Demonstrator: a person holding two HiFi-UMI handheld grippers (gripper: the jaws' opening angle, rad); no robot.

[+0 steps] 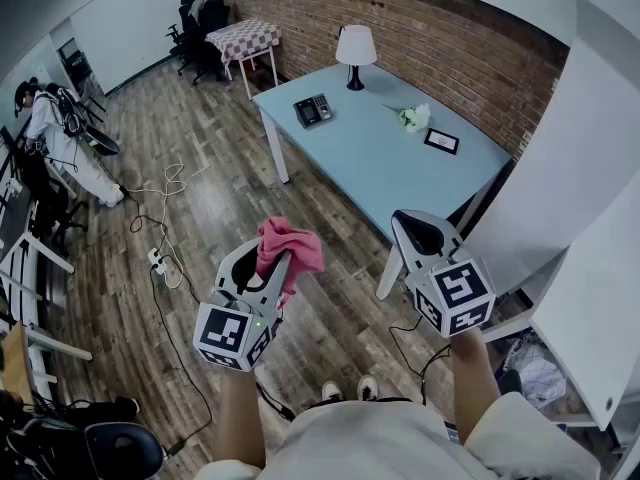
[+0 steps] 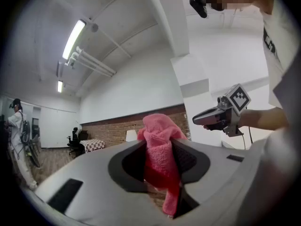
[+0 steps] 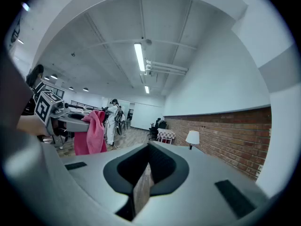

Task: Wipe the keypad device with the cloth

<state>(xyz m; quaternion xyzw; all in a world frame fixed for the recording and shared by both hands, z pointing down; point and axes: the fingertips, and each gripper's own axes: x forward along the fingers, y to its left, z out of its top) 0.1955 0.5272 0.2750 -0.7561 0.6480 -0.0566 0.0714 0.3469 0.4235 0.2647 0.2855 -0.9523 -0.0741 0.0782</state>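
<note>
Pink fleecy cloth (image 1: 288, 248) sits clamped in the left gripper (image 1: 268, 264); the right gripper (image 1: 405, 223) is pressed together, empty. Approach step, I'd say: the dark keypad device (image 1: 313, 110) lies well ahead on the pale blue surface (image 1: 390, 173), so walking in and lowering the cloth come next. Red brick wall (image 1: 420, 28) behind, wooden plank floor (image 1: 200, 218) underfoot.

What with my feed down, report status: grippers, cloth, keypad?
Left gripper jaws shut on pink cloth. Right gripper jaws together, empty. Keypad device on table ahead, not yet reached. Nothing blocking.
</note>
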